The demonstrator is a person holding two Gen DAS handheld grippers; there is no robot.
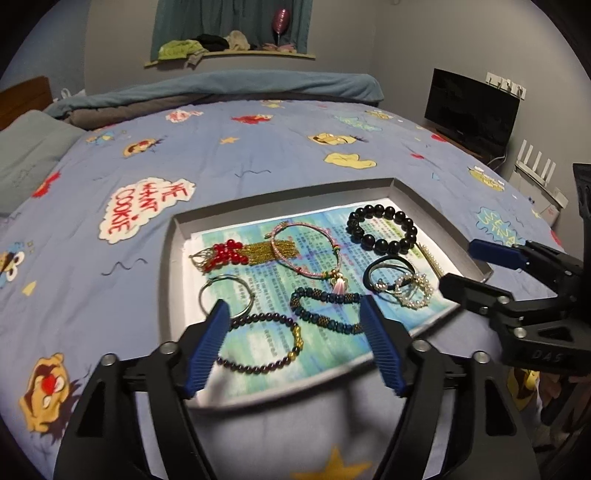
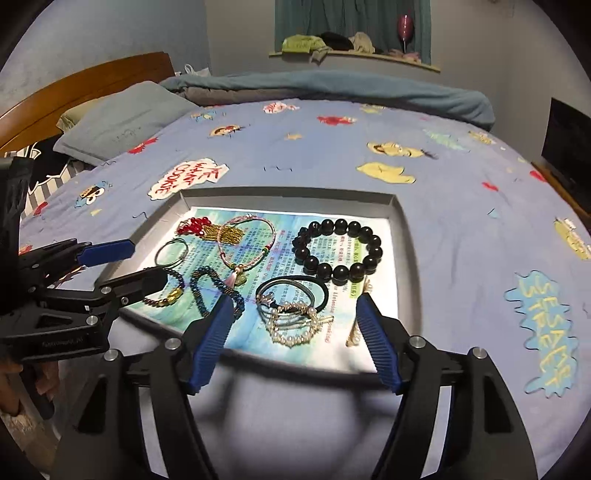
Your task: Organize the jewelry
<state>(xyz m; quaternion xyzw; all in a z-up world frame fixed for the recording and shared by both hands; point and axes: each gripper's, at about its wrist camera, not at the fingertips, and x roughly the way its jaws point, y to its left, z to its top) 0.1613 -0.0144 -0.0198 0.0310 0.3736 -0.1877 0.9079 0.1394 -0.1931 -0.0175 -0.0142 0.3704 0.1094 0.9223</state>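
We find the jewelry spread on a printed sheet inside the shallow grey tray [image 1: 177, 236] on the bed: black bead bracelet [image 1: 382, 229] toward the tray's far right, pearl bracelet [image 2: 295, 321] and dark blue beaded strand [image 1: 325, 308] near its front edge. Both tongs hover over the tray's near rim, left gripper [image 1: 295, 347] and right gripper [image 2: 291, 339] spread wide, nothing between the pads. Beyond the tray we read "ME WANT COOKIE" [image 1: 142, 210] and "SESAME STREET" [image 2: 546, 332] on the blue bedspread [image 1: 258, 155].

A home bedroom: a wide bed under a blue cartoon-print quilt [image 2: 332, 155] fills the frame, with a grey-green pillow [image 2: 122, 118] and wooden headboard [image 2: 92, 85] upper left, and a clothes-strewn window ledge [image 2: 354, 55] before teal curtains [image 2: 354, 18] at top.
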